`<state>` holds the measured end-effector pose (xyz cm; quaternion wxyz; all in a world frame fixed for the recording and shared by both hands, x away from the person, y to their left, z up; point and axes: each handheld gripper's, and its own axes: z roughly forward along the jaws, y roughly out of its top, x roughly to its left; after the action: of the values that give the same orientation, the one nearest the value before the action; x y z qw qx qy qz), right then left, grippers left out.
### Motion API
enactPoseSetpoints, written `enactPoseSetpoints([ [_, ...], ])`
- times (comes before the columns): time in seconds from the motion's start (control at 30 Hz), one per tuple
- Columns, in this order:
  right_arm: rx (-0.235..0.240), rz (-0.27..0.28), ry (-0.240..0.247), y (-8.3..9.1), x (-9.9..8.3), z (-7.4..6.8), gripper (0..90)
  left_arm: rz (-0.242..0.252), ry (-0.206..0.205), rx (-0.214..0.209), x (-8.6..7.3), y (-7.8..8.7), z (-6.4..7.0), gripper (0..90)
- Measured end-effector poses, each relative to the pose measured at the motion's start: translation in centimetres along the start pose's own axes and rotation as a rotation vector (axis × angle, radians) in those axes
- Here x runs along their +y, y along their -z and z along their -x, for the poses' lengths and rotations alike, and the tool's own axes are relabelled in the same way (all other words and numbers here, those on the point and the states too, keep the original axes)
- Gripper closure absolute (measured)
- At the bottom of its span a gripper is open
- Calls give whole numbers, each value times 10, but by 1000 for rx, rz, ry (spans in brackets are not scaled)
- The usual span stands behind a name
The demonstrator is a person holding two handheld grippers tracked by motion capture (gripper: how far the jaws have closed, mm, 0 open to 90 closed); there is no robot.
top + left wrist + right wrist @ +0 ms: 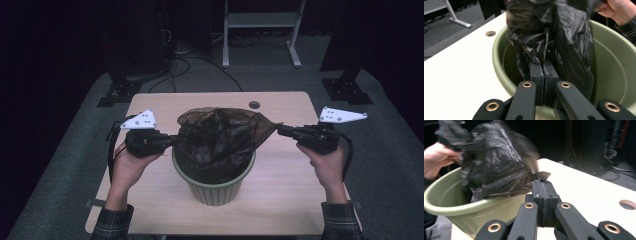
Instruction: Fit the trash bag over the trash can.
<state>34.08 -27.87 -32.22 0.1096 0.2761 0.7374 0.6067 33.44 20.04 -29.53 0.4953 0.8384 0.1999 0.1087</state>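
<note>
A green ribbed bin [216,186] stands in the middle of the table. A thin black plastic bag [220,136] hangs over and into it, stretched wide. My left gripper [172,140] is shut on the bag's left edge, just above the bin's rim [499,65]; the bag [554,32] bunches up beyond its jaws. My right gripper [280,130] is shut on the bag's right corner [541,176], pulled out past the bin [454,207] over the tabletop. In the right gripper view the bag [494,165] looks blurred.
The light wooden table [285,200] has a round cable hole [254,105] at the back. A white frame [260,22], cables and dark stands sit on the grey floor beyond. The person's hands [327,167] hold the grippers on either side of the bin.
</note>
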Motion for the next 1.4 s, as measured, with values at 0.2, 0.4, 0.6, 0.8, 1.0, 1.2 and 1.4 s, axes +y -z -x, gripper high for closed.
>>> enactPoseSetpoints([
  [0.2, -73, 9, -38, 18, -7, 18, 900, 5, 31, 34, -9, 9, -7, 890],
  [0.4, -77, -6, -38, 17, -9, 18, 813, 18, 40, 61, -13, 11, -11, 856],
  [0.6, -89, 36, -20, 23, 2, 9, 573, 71, 31, 77, -10, 21, -8, 634],
  [0.8, -93, 87, 24, 30, 17, -4, 501, 131, 28, 72, -3, 32, -3, 413],
  [1.0, -59, 81, 57, 18, 29, -18, 473, 164, -6, 69, 14, 39, 5, 325],
  [1.2, -33, 63, 71, 2, 36, -25, 461, 198, -47, 48, 37, 37, 16, 280],
  [1.4, -25, 38, 59, -8, 35, -24, 453, 197, -78, 26, 53, 26, 22, 279],
])
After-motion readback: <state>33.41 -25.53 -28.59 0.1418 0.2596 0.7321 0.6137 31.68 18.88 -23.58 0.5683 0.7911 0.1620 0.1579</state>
